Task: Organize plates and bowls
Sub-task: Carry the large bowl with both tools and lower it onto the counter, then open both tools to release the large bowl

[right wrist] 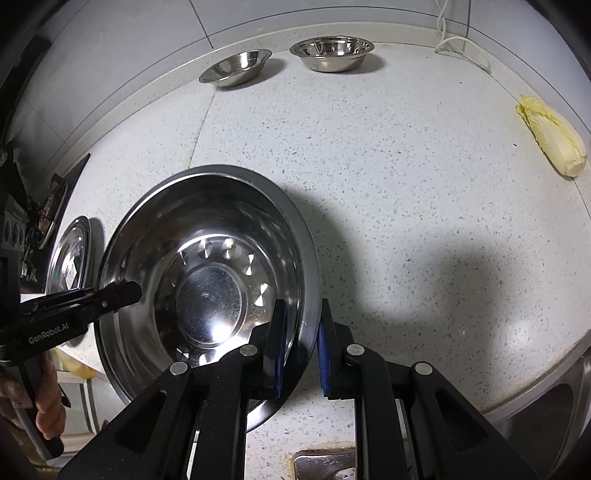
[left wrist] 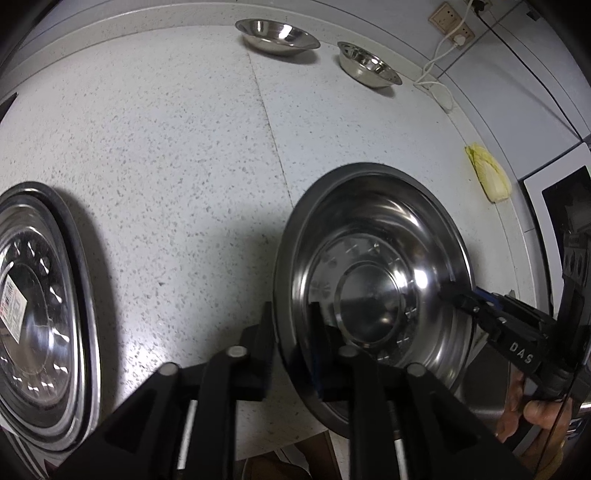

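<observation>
Speckled white table (right wrist: 406, 184) carries the big steel bowl (right wrist: 207, 280) near its front edge. Right hand-held gripper (right wrist: 301, 350) clamps its rim; left hand-held gripper (left wrist: 290, 350) straddles the opposite rim, loosened. I'd let go fully before lifting away.

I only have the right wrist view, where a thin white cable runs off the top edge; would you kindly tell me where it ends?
Observer: In the left wrist view the thin white cable ends in a white plug seated in a beige wall socket above the speckled white counter.
Operator: Thank you. Is anything standing beyond the pale yellow cabbage?
Observer: Yes, a white appliance with a dark window stands at that end of the counter, just past the cabbage.
</observation>
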`<state>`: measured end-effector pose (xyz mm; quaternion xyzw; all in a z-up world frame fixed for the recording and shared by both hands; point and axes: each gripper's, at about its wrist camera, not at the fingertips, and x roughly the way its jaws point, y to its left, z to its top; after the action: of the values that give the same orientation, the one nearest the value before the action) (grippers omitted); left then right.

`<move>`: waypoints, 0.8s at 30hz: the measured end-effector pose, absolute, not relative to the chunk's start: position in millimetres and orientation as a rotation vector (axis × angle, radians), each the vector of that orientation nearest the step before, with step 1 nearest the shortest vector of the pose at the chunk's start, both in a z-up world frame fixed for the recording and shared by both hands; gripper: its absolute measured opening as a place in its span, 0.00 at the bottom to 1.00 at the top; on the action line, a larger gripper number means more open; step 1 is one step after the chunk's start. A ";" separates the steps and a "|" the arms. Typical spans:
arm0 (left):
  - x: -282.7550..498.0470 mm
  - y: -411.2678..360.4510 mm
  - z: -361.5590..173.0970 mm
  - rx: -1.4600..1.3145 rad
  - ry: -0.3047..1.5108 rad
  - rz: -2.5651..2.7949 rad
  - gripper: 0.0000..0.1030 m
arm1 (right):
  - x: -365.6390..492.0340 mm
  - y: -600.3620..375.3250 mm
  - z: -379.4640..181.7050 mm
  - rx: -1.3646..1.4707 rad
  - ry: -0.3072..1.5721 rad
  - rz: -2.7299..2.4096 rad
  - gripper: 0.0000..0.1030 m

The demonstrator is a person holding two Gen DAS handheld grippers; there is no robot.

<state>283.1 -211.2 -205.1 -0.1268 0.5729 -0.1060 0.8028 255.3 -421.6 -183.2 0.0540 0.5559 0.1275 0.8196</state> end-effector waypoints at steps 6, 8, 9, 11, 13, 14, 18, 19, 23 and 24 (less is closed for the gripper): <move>282.7 -201.2 -197.1 -0.261 1.203 -0.231 0.28 | 253.8 -429.3 -166.7 0.101 1.142 0.261 0.36; 282.1 -193.2 -191.8 -0.252 1.187 -0.206 0.30 | 254.7 -433.1 -158.6 0.106 1.129 0.264 0.36; 282.9 -189.1 -188.8 -0.252 1.185 -0.194 0.30 | 256.1 -435.9 -153.3 0.110 1.120 0.265 0.37; 289.2 -183.2 -180.7 -0.255 1.186 -0.180 0.30 | 262.4 -441.8 -139.9 0.092 1.097 0.255 0.39; 302.1 -180.4 -168.2 -0.270 1.179 -0.194 0.30 | 274.6 -448.7 -122.2 0.069 1.061 0.233 0.40; 308.7 -180.7 -163.6 -0.277 1.177 -0.207 0.30 | 282.0 -453.2 -112.9 0.067 1.041 0.222 0.42; 326.0 -186.7 -149.8 -0.299 1.167 -0.254 0.30 | 311.0 -463.2 -85.2 0.067 0.982 0.183 0.46; 329.3 -187.4 -146.5 -0.288 1.152 -0.252 0.30 | 318.0 -463.0 -81.4 0.066 0.974 0.190 0.46; 357.9 -183.7 -138.1 -0.292 1.128 -0.220 0.30 | 346.9 -459.3 -79.9 0.088 0.974 0.209 0.47; 368.5 -183.6 -135.5 -0.287 1.119 -0.209 0.30 | 355.4 -459.5 -81.0 0.096 0.978 0.213 0.47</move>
<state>368.5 -183.6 -135.5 -0.1356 0.5281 -0.0987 0.8325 355.4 -459.5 -81.0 0.0459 0.4685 0.1022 0.8763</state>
